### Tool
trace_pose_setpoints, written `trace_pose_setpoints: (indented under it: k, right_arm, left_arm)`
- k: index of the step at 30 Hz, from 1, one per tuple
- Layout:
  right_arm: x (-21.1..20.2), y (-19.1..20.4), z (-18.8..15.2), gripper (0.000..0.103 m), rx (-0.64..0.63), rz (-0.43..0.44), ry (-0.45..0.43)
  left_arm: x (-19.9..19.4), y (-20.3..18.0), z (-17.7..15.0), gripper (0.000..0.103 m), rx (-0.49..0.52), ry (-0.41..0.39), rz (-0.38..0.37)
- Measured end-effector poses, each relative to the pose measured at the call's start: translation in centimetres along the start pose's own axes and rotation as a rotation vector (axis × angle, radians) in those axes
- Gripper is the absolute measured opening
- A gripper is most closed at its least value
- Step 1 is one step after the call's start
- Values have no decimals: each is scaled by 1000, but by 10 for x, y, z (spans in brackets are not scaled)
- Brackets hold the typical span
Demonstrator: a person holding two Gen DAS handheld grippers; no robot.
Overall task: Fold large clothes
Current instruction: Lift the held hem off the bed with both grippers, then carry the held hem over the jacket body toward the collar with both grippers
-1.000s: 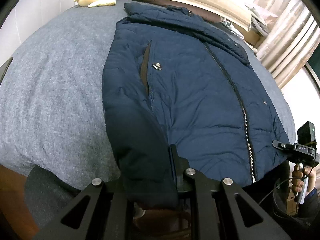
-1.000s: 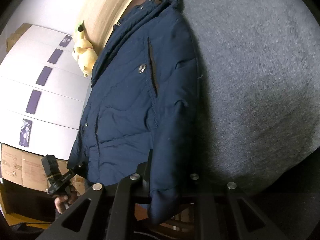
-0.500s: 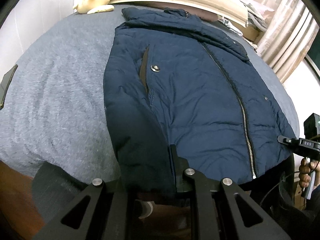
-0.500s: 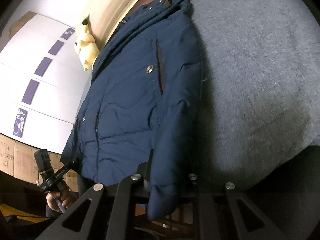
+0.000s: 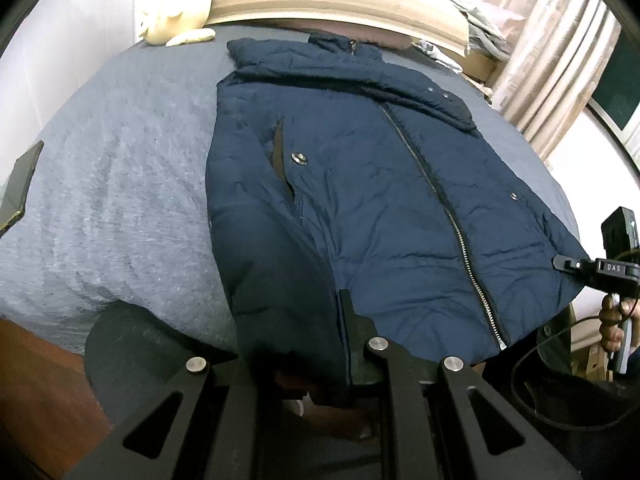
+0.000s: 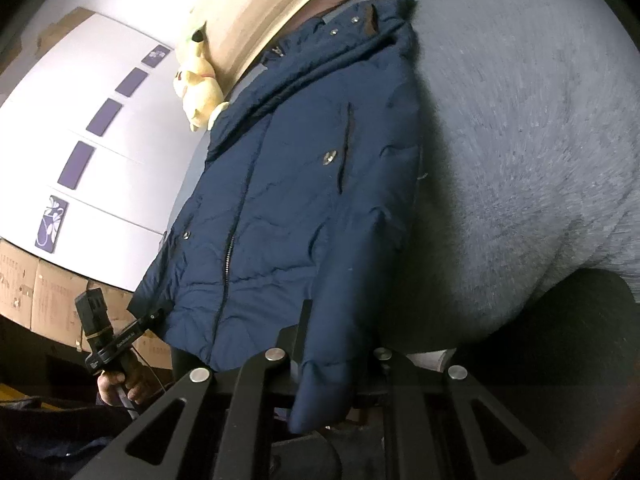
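A phone [image 5: 18, 184] lies at the left edge of the grey bed [image 5: 112, 184]. The navy padded jacket [image 5: 360, 200] lies zipped on it, front up. The left gripper [image 5: 304, 344] and right gripper [image 6: 332, 340] each clamp a hem corner.

A bedroom — grey-covered bed [image 5: 120, 208], padded headboard [image 5: 340, 4], plush toy [image 5: 180, 4], curtains [image 5: 552, 60].
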State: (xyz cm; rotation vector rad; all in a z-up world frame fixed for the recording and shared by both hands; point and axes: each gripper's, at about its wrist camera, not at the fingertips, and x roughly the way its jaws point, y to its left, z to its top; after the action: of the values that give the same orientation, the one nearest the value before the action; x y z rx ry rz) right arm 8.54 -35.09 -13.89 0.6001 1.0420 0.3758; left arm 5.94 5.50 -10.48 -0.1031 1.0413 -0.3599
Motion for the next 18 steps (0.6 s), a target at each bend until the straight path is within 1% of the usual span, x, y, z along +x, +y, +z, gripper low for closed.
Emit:
trace_pose_setpoints:
  k: [8,14,18]
  right_arm:
    - [-12,6,9,13,-27,-3,-13]
    - [-21,11,20,12,-52,8,-42]
    - [-27,14,24,12,-60,22,-56]
  left_arm:
    - [-18,-4,-2,12,7,-14,-18]
    - [-43,-3,6,12,-1,-72,-36]
    - [-54,-3,13,12,1,-98,-43]
